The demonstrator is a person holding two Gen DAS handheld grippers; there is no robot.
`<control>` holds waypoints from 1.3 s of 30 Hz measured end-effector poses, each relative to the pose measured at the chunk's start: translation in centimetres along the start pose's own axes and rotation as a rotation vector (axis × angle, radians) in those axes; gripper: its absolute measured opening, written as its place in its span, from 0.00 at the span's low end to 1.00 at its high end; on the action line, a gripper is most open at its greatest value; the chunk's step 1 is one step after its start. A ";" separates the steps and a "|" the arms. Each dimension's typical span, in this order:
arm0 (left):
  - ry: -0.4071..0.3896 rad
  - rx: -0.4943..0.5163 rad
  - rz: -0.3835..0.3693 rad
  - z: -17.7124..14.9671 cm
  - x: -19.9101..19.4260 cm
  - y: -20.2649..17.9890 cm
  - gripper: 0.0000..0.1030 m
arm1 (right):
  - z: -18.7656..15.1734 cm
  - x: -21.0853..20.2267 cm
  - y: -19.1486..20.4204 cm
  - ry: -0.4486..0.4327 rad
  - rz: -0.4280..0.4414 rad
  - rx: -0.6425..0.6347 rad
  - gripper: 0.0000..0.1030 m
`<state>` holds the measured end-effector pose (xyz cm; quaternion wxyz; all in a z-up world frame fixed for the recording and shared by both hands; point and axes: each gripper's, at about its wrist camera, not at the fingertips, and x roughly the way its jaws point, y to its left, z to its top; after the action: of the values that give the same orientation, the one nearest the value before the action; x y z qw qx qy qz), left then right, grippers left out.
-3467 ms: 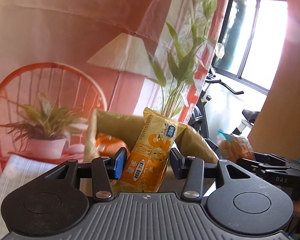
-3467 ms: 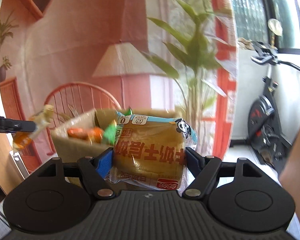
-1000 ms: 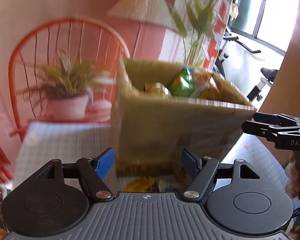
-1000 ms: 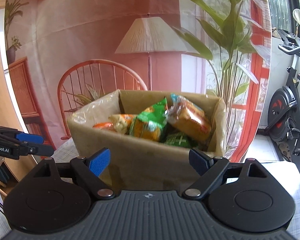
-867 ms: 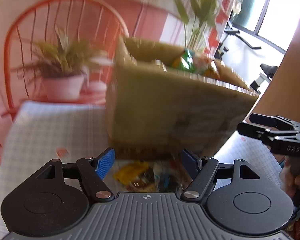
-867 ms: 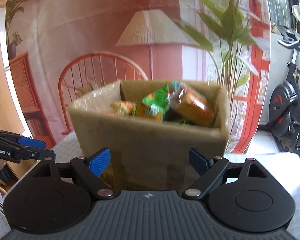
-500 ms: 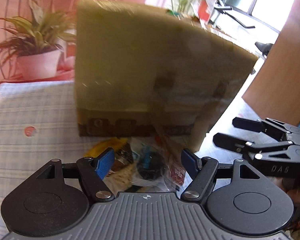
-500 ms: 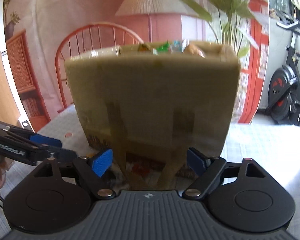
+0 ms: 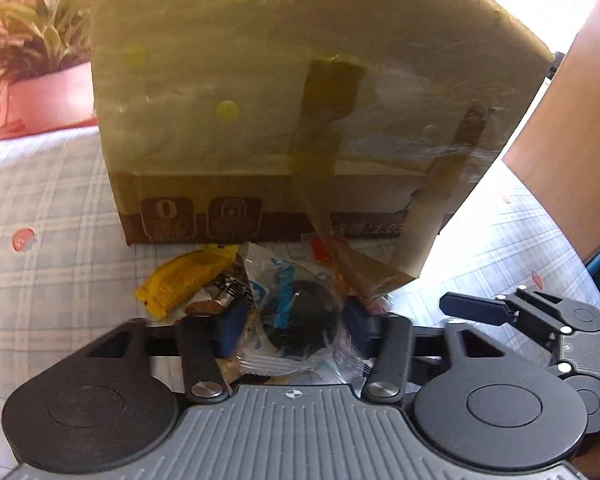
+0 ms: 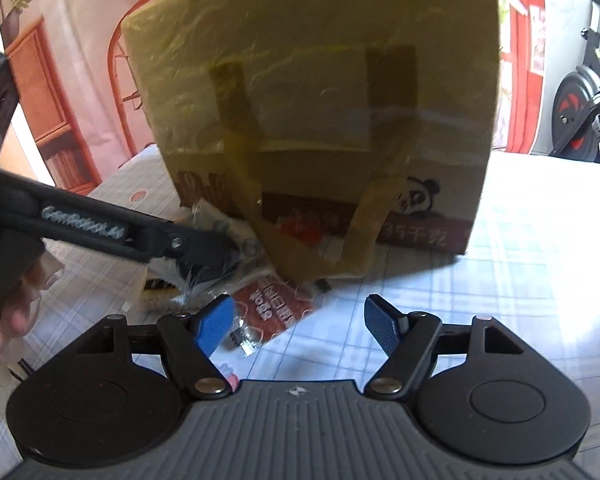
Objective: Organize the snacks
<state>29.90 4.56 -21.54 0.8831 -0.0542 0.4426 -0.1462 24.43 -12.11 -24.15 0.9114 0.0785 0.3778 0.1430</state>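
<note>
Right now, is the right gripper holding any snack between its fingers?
No, the right gripper stands open with only checkered tablecloth between its blue fingers.

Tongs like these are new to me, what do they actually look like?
Both are black plastic. The left tongs and right tongs each have blue ribbed fingertip pads, silver pivot screws, two round discs and a grey ribbed body. White lettering runs along the left one's side in the right wrist view. Bare fingers show; no sleeves or cables visible.

The cardboard box blocks ahead; bare tablecloth lies open to its right.
</note>
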 end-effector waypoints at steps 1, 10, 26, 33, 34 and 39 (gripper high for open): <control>-0.010 -0.003 0.002 -0.1 -0.2 0.0 0.46 | 0.0 0.1 0.0 0.004 0.005 0.001 0.73; -0.090 -0.062 -0.001 -2.1 -3.8 1.0 0.41 | 0.4 1.1 0.1 0.007 0.037 0.045 0.73; -0.118 -0.251 0.063 -7.1 -6.4 3.7 0.41 | 0.1 3.3 1.9 0.035 0.007 -0.033 0.74; -0.079 -0.266 0.036 -8.3 -5.5 3.2 0.41 | -2.3 1.2 2.8 0.036 -0.009 -0.112 0.74; -0.075 -0.266 0.032 -8.7 -5.4 3.0 0.41 | -2.5 0.9 2.8 0.036 -0.010 -0.118 0.74; -0.062 -0.262 0.024 -9.3 -5.2 2.6 0.41 | -3.3 0.1 2.9 0.025 -0.016 -0.132 0.74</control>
<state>20.11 8.98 -23.76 0.8834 -0.1684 0.4309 -0.0745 21.54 -9.17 -25.85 0.9110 0.0132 0.3793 0.1614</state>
